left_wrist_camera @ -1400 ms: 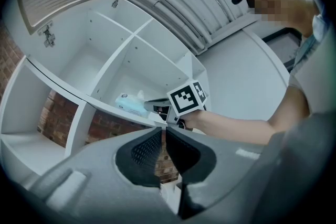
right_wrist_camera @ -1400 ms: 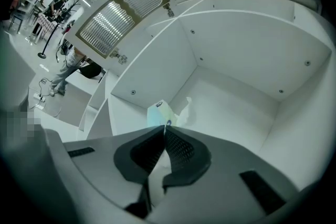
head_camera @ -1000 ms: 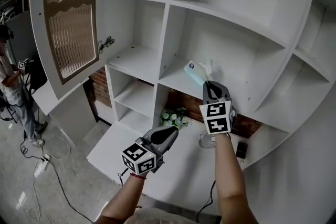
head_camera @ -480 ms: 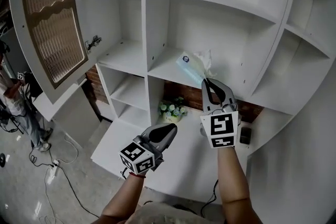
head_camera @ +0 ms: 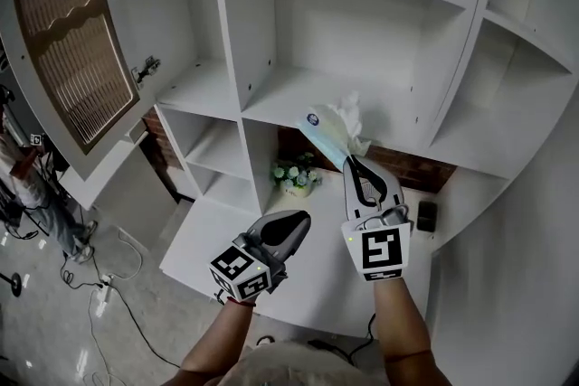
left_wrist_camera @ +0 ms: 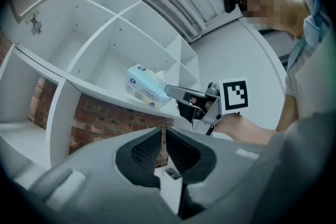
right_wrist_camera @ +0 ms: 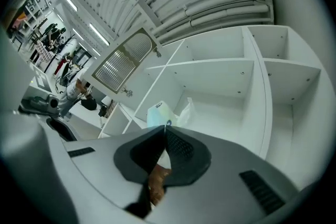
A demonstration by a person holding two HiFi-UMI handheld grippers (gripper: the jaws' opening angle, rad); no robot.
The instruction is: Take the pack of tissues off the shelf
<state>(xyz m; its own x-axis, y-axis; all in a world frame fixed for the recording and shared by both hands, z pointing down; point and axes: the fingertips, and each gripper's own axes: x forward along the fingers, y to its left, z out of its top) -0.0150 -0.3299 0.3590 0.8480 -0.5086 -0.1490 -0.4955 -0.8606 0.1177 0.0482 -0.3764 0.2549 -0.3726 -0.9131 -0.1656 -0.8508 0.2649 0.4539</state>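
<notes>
My right claw is pinched shut on the near end of the pack of tissues, which sits tilted at the front lip of its shelf and partly overhangs it. I judge the grab made, and what is left is bringing the pack fully clear. My left claw is closed on nothing, low above the counter.

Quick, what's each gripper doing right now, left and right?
Left gripper: closed, holding nothing.
Right gripper: closed on the edge of the pack of tissues.
</notes>
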